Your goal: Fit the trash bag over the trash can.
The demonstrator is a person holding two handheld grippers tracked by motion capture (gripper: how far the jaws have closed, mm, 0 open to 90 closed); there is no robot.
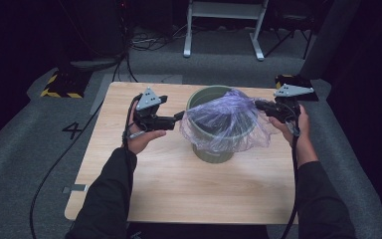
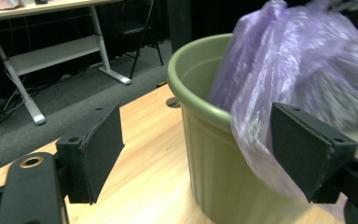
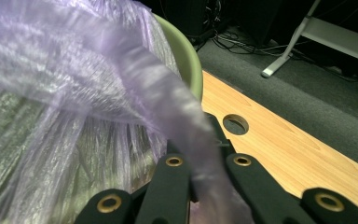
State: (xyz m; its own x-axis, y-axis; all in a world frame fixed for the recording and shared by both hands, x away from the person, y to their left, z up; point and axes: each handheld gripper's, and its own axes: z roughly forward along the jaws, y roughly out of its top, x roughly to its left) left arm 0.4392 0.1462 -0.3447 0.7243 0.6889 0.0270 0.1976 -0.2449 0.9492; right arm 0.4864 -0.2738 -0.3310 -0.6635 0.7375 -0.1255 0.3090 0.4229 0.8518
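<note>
A thin purple plastic bag (image 1: pixel 229 122) draped over a ribbed olive-green plastic bin (image 1: pixel 214 149) on a light wooden table (image 1: pixel 179 184).

The bin stands upright near the table's far edge, midway between the two hands. The bag covers the bin's right and near rim and hangs down its outer wall; the far-left rim stays bare. The right gripper (image 1: pixel 262 105) is clenched on a bunched strip of the bag at the bin's right rim. The left gripper (image 1: pixel 179 118), level beside the bin's left wall, stands released, its jaws spread on either side of the bin's rim and a fold of bag.
</note>
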